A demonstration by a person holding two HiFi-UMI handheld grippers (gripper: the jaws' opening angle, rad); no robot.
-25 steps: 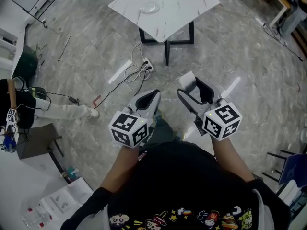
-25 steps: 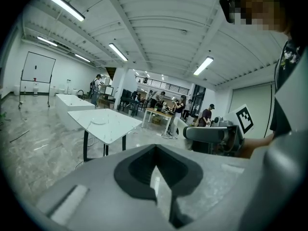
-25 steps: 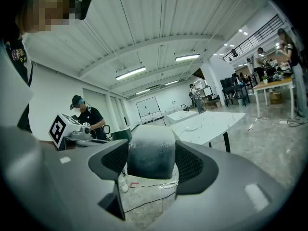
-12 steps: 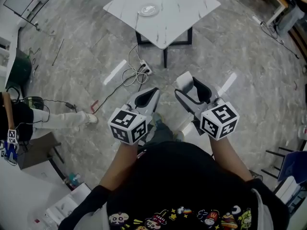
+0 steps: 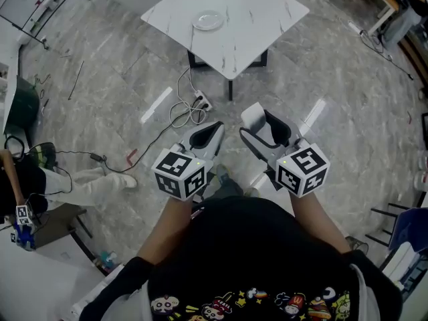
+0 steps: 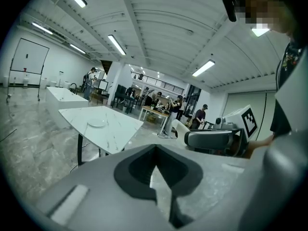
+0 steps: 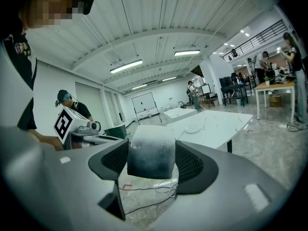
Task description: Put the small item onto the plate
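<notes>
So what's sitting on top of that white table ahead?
Only a pale plate lies on the marble table, seemingly empty. The right tongs hold a whitish block. The table hides most of the floor beneath it.

Ahead of you stands a white marble-topped square desk [image 5: 257, 25]; a pale round plate [image 5: 208, 20] lies on it, near its left edge. A white coiled cable [image 5: 187, 109] lies on the grey stone floor [image 5: 114, 79].

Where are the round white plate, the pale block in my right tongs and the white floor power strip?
Round white plate [image 5: 208, 20]: head view, its centre.
Pale rounded block [image 7: 150, 153]: right gripper view, its front face.
White power strip [image 5: 203, 101]: head view, its casing.
</notes>
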